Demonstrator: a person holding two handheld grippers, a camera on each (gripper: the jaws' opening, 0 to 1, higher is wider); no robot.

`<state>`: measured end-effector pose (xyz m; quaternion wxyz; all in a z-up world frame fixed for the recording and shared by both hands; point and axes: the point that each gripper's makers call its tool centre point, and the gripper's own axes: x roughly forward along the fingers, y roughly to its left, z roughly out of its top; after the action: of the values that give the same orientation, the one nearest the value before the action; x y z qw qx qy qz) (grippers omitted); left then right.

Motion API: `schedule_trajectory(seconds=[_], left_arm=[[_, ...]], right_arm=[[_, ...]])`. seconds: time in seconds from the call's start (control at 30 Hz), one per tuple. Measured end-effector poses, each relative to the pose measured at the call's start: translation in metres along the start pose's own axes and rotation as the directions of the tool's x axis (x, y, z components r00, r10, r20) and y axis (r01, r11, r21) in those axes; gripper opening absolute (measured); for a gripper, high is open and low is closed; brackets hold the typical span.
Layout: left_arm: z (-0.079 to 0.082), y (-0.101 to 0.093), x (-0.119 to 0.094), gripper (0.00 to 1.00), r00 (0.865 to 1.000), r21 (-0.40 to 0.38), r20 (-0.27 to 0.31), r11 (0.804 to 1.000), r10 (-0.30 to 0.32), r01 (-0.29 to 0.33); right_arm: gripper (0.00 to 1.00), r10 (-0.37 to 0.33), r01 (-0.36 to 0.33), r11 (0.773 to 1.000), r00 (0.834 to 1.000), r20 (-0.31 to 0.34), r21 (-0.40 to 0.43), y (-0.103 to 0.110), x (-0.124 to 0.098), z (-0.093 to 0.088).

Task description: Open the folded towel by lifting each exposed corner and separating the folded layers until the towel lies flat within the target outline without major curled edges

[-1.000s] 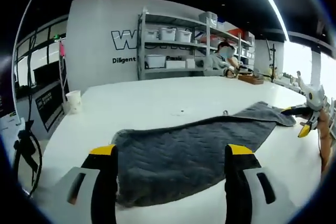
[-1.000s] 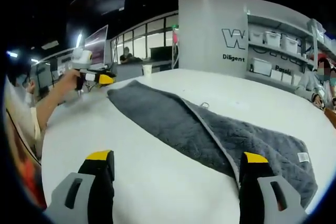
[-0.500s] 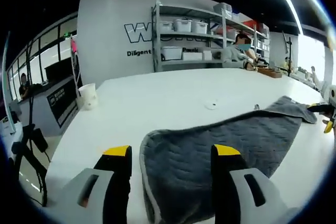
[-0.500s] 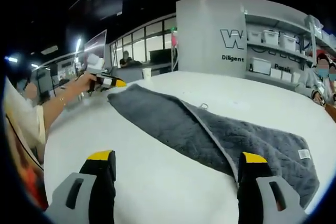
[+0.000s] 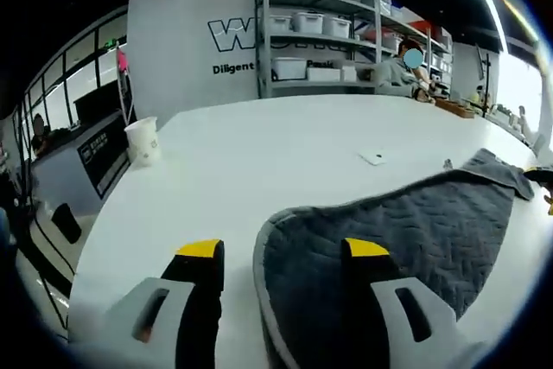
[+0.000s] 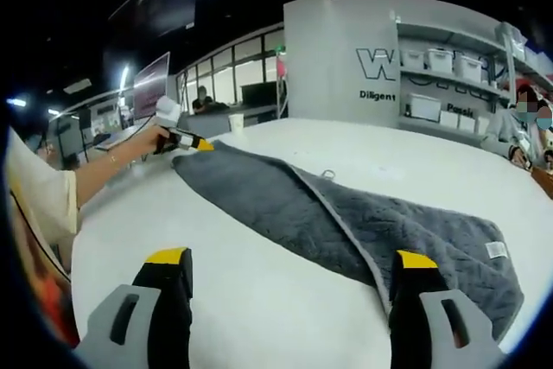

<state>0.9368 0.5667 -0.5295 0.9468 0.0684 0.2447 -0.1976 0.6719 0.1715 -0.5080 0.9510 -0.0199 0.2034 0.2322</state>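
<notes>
Towel (image 5: 389,239): grey, folded lengthwise, across the white table (image 5: 259,144), lower right of frame
Left gripper (image 5: 276,257): jaws spread astride the towel's rounded corner
Right gripper (image 6: 285,265): jaws spread wide, holding nothing, towel's tagged end beside its right jaw

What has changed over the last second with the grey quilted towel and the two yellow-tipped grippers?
The left gripper has moved in on the near end of the grey quilted towel; its jaws now straddle the rounded edge and have narrowed, though a grasp isn't clear. In the right gripper view it has come from above the white table down to the towel's far corner. The right gripper stays open, and the towel stays folded lengthwise.
</notes>
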Motion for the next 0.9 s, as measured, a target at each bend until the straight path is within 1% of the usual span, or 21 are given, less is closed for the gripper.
schedule_trajectory(seconds=[0.03,0.1,0.13,0.17,0.2,0.27,0.3,0.37,0.5,0.6,0.63,0.77,0.8,0.9], left_arm=[[0.000,0.000,0.003,0.49,1.000,0.011,-0.003,1.000,-0.009,0.009],[0.004,-0.001,0.006,0.42,1.000,0.019,0.007,1.000,-0.018,0.018],[0.005,-0.003,0.007,0.37,1.000,0.027,0.014,0.999,-0.028,0.027],[0.006,-0.006,0.007,0.28,0.999,0.039,0.014,0.998,-0.044,0.043],[0.006,-0.008,0.007,0.25,0.999,0.046,0.010,0.998,-0.054,0.053],[0.004,-0.013,0.006,0.25,0.997,0.069,0.001,0.995,-0.072,0.072],[0.004,-0.015,0.006,0.22,0.997,0.075,0.002,0.995,-0.071,0.071],[0.002,-0.017,0.004,0.13,0.997,0.099,-0.005,0.992,-0.074,0.074],[0.003,-0.020,0.001,0.09,0.996,0.100,0.003,0.991,-0.086,0.085],[0.004,-0.022,-0.003,0.07,0.996,0.096,0.014,0.991,-0.092,0.090],[0.011,-0.028,-0.015,0.07,0.993,0.106,0.043,0.989,-0.106,0.101],[0.020,-0.038,-0.031,0.07,0.990,0.139,0.062,0.984,-0.123,0.114],[0.021,-0.038,-0.032,0.07,0.990,0.141,0.064,0.983,-0.124,0.114],[0.027,-0.046,-0.045,0.07,0.987,0.152,0.080,0.980,-0.140,0.126]], right_arm=[[0.94,0.002,-0.002,1.000,1.000,0.001,0.002,0.000,0.000,0.000],[0.94,0.001,-0.001,1.000,1.000,0.000,0.004,0.000,0.000,0.000],[0.94,0.001,-0.001,1.000,1.000,-0.003,0.001,0.000,0.001,-0.001],[0.94,0.001,-0.001,1.000,1.000,-0.004,0.000,0.000,0.001,-0.001],[0.94,0.001,-0.001,1.000,1.000,-0.005,-0.001,0.000,0.001,-0.001],[0.94,0.004,-0.004,1.000,1.000,-0.004,0.001,0.001,0.001,-0.001],[0.94,0.005,-0.005,1.000,1.000,-0.004,0.001,0.001,0.001,-0.001],[0.93,0.002,-0.002,1.000,1.000,-0.002,0.005,0.000,0.000,-0.001],[0.92,-0.003,0.003,1.000,1.000,0.000,0.008,-0.002,0.000,0.000],[0.92,-0.003,0.003,1.000,1.000,-0.001,0.004,-0.001,-0.001,0.000],[0.92,0.008,-0.008,1.000,1.000,0.002,-0.003,0.002,-0.001,0.001],[0.93,0.009,-0.009,1.000,1.000,0.003,-0.006,0.002,-0.001,0.002],[0.93,0.008,-0.008,1.000,1.000,0.006,-0.005,0.002,-0.002,0.002],[0.93,0.006,-0.006,1.000,1.000,0.009,-0.005,0.002,-0.002,0.003]])
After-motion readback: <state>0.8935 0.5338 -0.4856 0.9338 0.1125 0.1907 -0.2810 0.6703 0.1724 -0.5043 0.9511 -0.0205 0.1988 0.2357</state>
